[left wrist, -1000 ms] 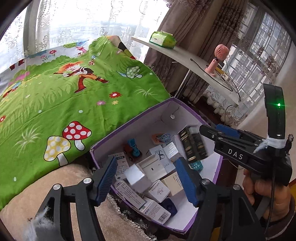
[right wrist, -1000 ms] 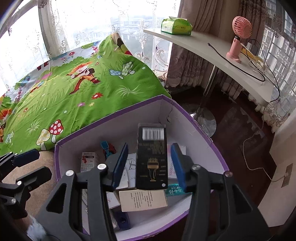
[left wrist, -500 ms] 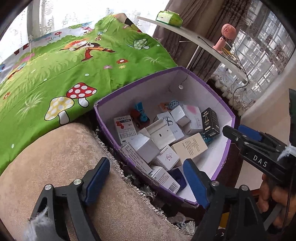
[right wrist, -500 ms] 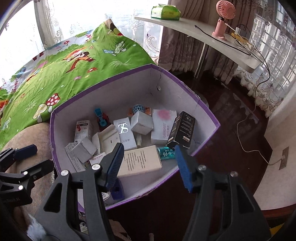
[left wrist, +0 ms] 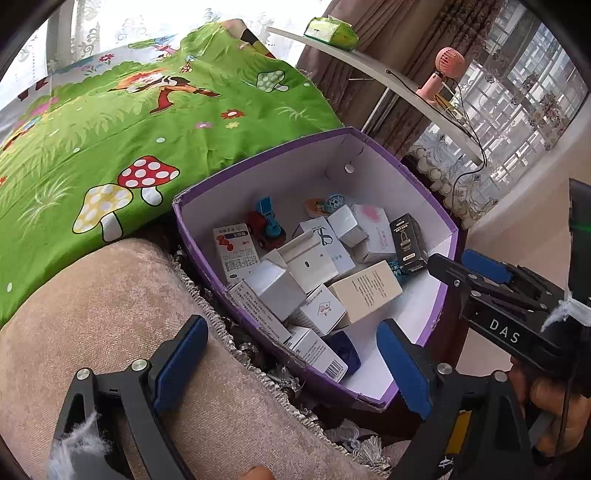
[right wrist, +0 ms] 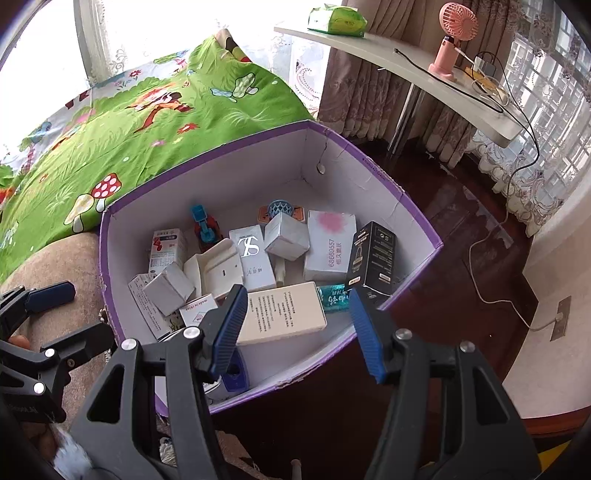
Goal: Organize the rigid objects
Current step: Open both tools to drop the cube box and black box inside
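Note:
A purple box with white inner walls (left wrist: 295,184) (right wrist: 258,166) holds several small cartons and a red and blue toy car (left wrist: 267,225). A black carton (right wrist: 373,254) (left wrist: 408,242) leans against its right wall, beside a cream carton (right wrist: 284,310). My right gripper (right wrist: 297,295) hovers open over the box's near edge with nothing between its fingers. My left gripper (left wrist: 291,328) hangs over the box's near left corner and the cushion. Its jaws are opening and hold nothing.
A beige cushion (left wrist: 110,314) lies left of the box, with a green mushroom-print bedsheet (left wrist: 129,129) behind. A white desk (right wrist: 406,62) carries a pink fan (right wrist: 450,40) and a green tissue pack (right wrist: 336,20). A white cable (right wrist: 491,280) trails over dark floor on the right.
The black carton left my right gripper and now rests inside the box. Both grippers drew back toward the near edge, and the left jaws spread wider.

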`<state>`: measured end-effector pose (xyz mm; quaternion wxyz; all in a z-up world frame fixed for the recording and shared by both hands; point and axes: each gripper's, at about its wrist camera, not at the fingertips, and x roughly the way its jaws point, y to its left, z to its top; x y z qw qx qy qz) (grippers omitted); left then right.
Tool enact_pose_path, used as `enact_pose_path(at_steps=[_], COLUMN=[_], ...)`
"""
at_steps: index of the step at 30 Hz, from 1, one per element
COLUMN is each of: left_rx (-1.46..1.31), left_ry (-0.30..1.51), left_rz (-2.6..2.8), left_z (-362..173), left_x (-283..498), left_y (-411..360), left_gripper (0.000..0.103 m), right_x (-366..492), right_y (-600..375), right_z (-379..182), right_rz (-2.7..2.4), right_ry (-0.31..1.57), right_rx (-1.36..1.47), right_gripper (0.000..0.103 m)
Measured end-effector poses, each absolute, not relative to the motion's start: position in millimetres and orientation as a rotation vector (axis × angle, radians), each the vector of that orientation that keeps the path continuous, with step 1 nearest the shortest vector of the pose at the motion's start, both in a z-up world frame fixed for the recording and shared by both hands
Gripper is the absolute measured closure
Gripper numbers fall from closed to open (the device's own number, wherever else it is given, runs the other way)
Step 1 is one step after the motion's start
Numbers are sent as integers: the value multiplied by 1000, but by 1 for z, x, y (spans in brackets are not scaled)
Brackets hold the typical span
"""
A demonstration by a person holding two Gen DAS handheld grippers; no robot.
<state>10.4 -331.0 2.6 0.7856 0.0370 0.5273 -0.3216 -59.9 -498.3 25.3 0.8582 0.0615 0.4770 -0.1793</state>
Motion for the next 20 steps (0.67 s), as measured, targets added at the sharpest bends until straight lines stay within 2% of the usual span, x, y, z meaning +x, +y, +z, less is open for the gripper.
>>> enact_pose_path(at_steps=[20], left_rx=[65], left_ry=[1142], left_rz=[-696], left_z=[3], left_x=[11], left_y=[-330], left_gripper=[7], right_x=[-59], right_y=[-496], right_z=[18], right_rz=[-349], right_ry=[1029], right_rx=[140], right_gripper=[42])
